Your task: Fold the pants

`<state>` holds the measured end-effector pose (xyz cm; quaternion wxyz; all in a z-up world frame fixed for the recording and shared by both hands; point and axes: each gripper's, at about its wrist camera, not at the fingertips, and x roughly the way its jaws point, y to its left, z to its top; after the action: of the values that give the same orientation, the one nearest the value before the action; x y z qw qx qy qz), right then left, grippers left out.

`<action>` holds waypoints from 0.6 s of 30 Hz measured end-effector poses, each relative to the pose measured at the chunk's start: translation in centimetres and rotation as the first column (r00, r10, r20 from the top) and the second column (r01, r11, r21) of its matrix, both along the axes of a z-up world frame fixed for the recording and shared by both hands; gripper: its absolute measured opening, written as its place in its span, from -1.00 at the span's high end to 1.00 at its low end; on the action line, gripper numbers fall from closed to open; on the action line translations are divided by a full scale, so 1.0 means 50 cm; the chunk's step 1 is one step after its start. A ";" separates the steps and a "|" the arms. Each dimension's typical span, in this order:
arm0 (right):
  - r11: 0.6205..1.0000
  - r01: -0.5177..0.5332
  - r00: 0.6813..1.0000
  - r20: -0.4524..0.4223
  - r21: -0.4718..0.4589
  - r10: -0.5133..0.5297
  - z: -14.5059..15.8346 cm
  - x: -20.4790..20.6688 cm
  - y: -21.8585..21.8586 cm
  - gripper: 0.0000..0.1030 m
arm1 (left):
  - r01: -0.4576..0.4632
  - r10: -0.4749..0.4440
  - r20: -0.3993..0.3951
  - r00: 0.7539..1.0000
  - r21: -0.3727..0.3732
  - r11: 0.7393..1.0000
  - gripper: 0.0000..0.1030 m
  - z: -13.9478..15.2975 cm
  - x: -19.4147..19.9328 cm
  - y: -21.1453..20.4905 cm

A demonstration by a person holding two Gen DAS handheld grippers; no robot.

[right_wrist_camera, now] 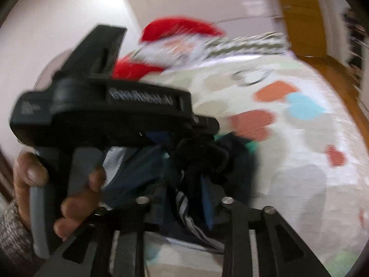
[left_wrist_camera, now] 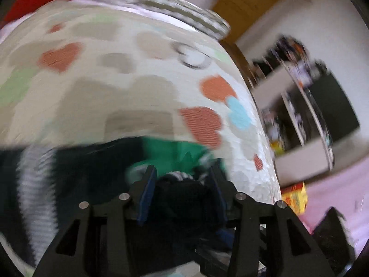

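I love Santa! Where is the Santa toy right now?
The Santa toy lies at the far end of the bed, by the striped pillow; the right view shows it top centre, above the left gripper.

No readable text in either view; motion blur throughout. The yellow box [left_wrist_camera: 296,197] at the bed's edge carries red print, too smeared to read. A pale embossed strip on the black tool body [right_wrist_camera: 140,99] looks like lettering, but it's illegible.

2 wrist views – close, angled down; share heart-print bedspread [left_wrist_camera: 129,97].
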<state>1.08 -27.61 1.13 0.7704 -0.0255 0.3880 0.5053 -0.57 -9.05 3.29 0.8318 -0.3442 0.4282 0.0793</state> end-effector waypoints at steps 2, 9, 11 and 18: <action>0.996 -0.074 0.997 -0.009 -0.044 0.074 -0.010 -0.027 0.031 0.31 | -0.066 0.066 0.017 0.998 -0.002 0.998 0.09 0.008 -0.077 0.023; 0.998 -0.028 0.995 0.089 -0.055 0.033 0.056 -0.032 -0.015 0.23 | -0.232 0.226 0.074 0.971 0.094 0.968 -0.10 0.035 -0.255 0.052; 0.992 0.084 0.992 0.099 -0.099 -0.074 0.064 0.002 -0.025 0.63 | -0.270 0.263 0.089 0.961 0.077 0.960 -0.10 0.030 -0.286 0.063; 0.982 0.099 0.995 0.026 -0.159 -0.096 0.037 0.012 0.031 0.84 | -0.365 0.361 0.049 0.931 0.106 0.925 -0.10 0.001 -0.339 0.096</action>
<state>1.69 -26.07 2.99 0.7933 -0.0728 0.4209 0.4339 -17.52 -4.24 3.33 0.8270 -0.3707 0.3401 0.2511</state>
